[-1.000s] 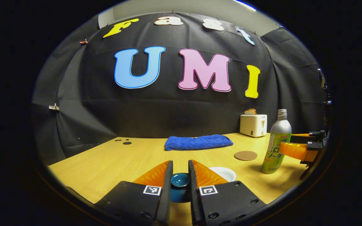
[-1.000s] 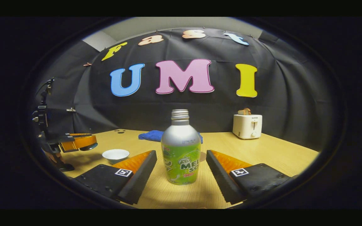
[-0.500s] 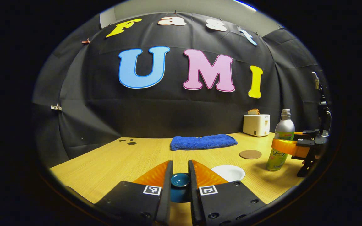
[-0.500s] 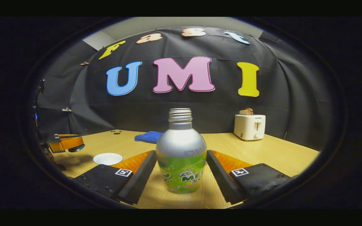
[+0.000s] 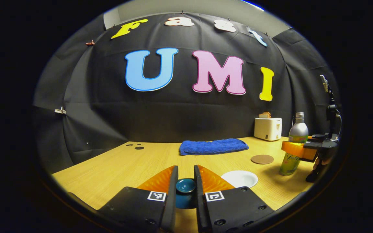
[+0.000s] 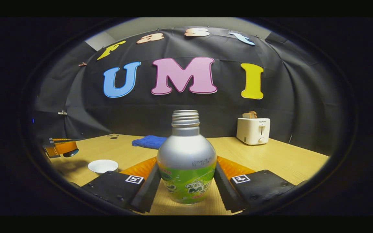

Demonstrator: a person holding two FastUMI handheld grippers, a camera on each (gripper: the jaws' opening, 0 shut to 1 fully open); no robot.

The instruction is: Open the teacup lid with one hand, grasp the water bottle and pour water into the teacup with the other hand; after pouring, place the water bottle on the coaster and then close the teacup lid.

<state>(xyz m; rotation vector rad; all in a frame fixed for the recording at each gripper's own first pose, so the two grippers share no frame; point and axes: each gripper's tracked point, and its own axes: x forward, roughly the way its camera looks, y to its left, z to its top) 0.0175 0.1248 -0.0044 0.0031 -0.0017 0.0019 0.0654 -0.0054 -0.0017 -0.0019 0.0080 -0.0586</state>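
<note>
My left gripper is shut on the dark blue teacup lid, held above the table. The white teacup stands uncovered just right of it on the table. In the right gripper view, the silver and green water bottle stands upright between the fingers of my right gripper, and both fingers press on its sides. The bottle's mouth has no cap. The left gripper view shows the right gripper around the bottle at the far right. The round brown coaster lies between cup and bottle.
A folded blue towel lies at the back of the wooden table. A white toaster with bread in it stands at the back right. The left gripper with the lid appears at the left of the right gripper view, beyond the cup.
My right gripper moved forward around the bottle and its fingers closed onto the bottle's sides. My left gripper drifted left with the lid, away from the cup.
</note>
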